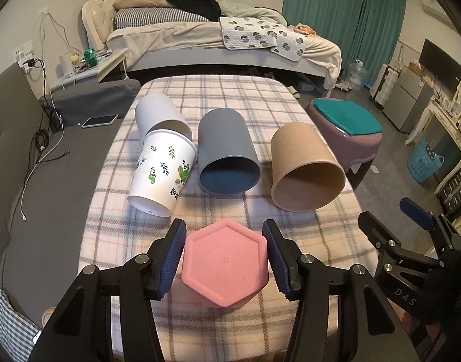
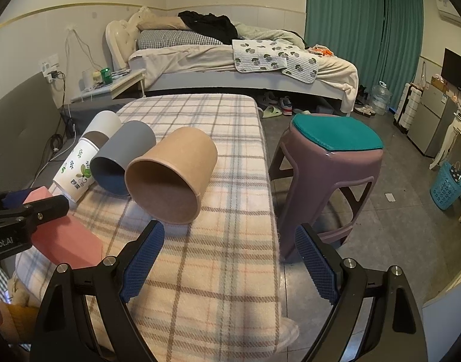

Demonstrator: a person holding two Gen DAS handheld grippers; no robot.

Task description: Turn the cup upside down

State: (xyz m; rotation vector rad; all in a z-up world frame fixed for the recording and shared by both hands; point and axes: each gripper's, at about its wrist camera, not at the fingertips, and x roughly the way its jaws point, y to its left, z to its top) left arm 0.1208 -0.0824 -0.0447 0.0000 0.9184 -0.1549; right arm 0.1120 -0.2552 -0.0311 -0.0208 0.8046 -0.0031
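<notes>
Straddling the pink cup point(image 1: 224, 267), the left gripper point(image 1: 224, 259) has one blue pad on each side of it; the pads sit just beside the walls, and contact cannot be confirmed. The pink cup stands base-up on the plaid cloth point(image 1: 200, 96), hexagonal bottom facing the camera. Ahead of this gripper, from left to right, lie a white cup point(image 1: 158, 111), a leaf-print cup point(image 1: 162, 172) against it, a grey cup point(image 1: 225, 150) and a brown cup point(image 1: 302, 163), all on their sides. The right gripper point(image 2: 230, 259) hovers with jaws wide apart, holding nothing, the brown cup ahead-left and a stool point(image 2: 329, 175) ahead-right.
</notes>
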